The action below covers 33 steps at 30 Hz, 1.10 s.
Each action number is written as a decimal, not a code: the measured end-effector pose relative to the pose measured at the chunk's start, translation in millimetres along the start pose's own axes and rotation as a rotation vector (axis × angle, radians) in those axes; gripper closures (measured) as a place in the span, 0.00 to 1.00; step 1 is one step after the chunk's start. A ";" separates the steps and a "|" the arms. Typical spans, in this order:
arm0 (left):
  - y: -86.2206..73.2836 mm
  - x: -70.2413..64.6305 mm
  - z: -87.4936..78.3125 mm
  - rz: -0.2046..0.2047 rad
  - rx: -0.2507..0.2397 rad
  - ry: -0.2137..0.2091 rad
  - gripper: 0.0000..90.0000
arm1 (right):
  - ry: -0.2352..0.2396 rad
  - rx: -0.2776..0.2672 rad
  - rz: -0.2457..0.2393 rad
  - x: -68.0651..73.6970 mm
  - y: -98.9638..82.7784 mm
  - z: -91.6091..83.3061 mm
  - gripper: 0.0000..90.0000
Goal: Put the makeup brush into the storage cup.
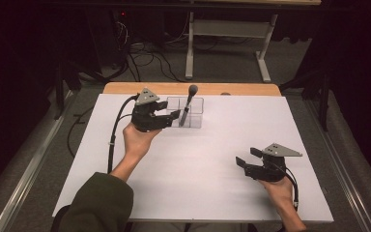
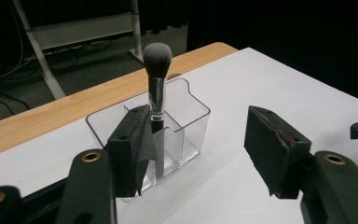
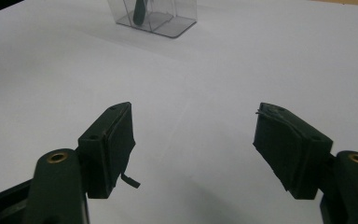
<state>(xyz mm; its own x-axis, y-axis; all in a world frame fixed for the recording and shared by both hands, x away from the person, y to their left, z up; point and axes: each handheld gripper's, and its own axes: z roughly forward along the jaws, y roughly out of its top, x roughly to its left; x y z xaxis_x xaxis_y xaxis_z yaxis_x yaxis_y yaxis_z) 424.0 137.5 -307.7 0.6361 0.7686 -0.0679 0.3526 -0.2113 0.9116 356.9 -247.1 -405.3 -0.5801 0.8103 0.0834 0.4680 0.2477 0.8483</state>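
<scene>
A makeup brush [image 2: 156,79] stands nearly upright, bristles up, in one compartment of a clear plastic organizer [image 2: 186,122] near the far edge of the white table [image 1: 212,159]. The left gripper [image 1: 170,115] sits just beside the organizer, its jaws apart and clamped on nothing; the brush handle shows just past its left pad. The right gripper [image 1: 246,157] hangs well apart, near the table's right front, jaws spread wide over bare tabletop.

I work in what looks like a lab: black curtains hang behind my white-covered table [image 1: 198,159], loose cables [image 1: 145,58] trail over grey carpet beyond it, and a bare metal desk frame [image 1: 227,43] stands farther back.
</scene>
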 end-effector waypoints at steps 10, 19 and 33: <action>-8.6 1.0 -12.2 -0.006 -0.007 0.003 0.46 | 0.001 0.000 -0.002 0.5 0.0 -0.1 0.34; -13.4 0.7 -20.4 -0.004 -0.011 0.002 0.45 | 0.001 -0.002 -0.001 0.3 0.0 -0.1 0.34; -20.0 3.8 -31.9 -0.009 -0.014 0.014 0.45 | 0.002 -0.001 0.001 0.3 -0.1 0.1 0.34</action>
<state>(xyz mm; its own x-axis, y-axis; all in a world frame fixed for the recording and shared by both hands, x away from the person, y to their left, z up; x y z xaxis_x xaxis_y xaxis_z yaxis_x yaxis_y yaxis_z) 397.4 163.9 -313.2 0.6231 0.7790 -0.0708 0.3486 -0.1955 0.9167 356.7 -246.8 -405.4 -0.5809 0.8096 0.0850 0.4678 0.2465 0.8487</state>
